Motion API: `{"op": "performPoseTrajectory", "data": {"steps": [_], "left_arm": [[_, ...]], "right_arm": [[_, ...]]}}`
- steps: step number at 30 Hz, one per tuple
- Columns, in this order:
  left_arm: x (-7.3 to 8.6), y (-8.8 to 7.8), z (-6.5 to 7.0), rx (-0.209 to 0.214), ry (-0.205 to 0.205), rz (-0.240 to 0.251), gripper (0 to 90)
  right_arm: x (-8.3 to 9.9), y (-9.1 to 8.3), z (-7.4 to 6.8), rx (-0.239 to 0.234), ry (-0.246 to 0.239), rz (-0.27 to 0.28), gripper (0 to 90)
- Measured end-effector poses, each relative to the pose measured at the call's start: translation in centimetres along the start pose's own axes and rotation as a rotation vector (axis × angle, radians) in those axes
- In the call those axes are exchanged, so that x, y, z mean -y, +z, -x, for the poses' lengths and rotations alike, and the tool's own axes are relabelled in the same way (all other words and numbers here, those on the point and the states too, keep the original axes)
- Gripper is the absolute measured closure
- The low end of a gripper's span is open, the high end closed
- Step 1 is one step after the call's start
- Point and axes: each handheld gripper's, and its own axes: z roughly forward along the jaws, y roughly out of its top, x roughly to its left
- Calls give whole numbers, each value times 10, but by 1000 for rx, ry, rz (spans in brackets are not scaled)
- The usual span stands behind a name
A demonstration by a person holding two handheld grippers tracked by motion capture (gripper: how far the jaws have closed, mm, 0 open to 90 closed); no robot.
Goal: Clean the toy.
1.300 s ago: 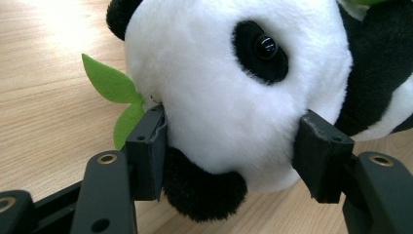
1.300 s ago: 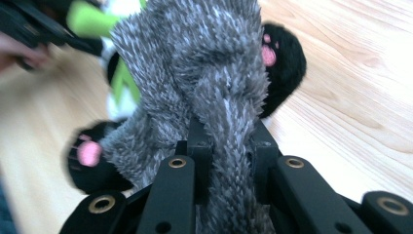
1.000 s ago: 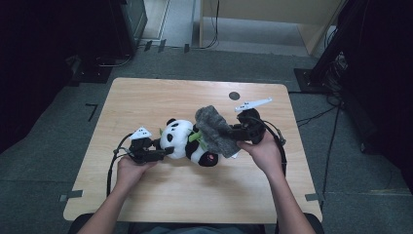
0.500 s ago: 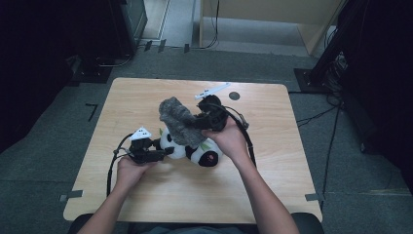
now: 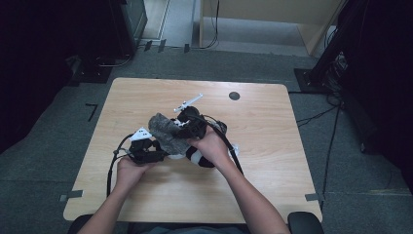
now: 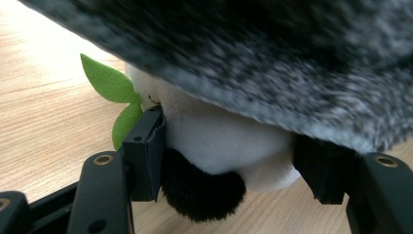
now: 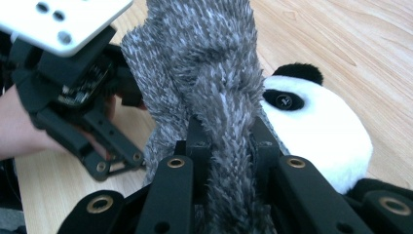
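on the wooden table [image 5: 292,161], a toy panda [image 5: 200,158] lies at the centre of the high view, under a grey fuzzy cloth [image 5: 165,134]. the right gripper [image 7: 226,146] has its jaws clamped tight on a fold of that cloth. the left gripper [image 6: 234,161] holds the panda's white body, jaws about half open.

High view: we look forward and down on the counter [image 5: 272,165] from above.
Left gripper view: we sit close under the grey cloth [image 6: 272,63].
Right gripper view: close along our jaws.
Shared: the panda toy [image 7: 316,136].
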Motion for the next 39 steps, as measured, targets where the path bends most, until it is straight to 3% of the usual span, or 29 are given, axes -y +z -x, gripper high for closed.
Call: {"op": "performPoseTrajectory", "data": {"steps": [4,9,12,21,31,35,39], "left_arm": [[1,0,-4,27,-31,5,357],[1,0,-3,22,-28,4,362],[0,0,-1,7,-14,-3,371],[-1,0,0,-2,-2,-10,378],[-1,0,0,0,-7,-8,379],[-1,0,0,0,-8,-8,379],[0,0,1,-3,-3,-6,379]], "right_arm": [[8,-5,-7,10,-29,-34,768],[22,-13,-11,30,-69,-60,769],[34,-18,-9,32,-109,-55,770],[54,-43,1,29,-138,-34,774],[83,-74,22,38,-109,18,775],[94,-82,34,27,-62,50,773],[101,-93,42,63,-20,49,771]]}}
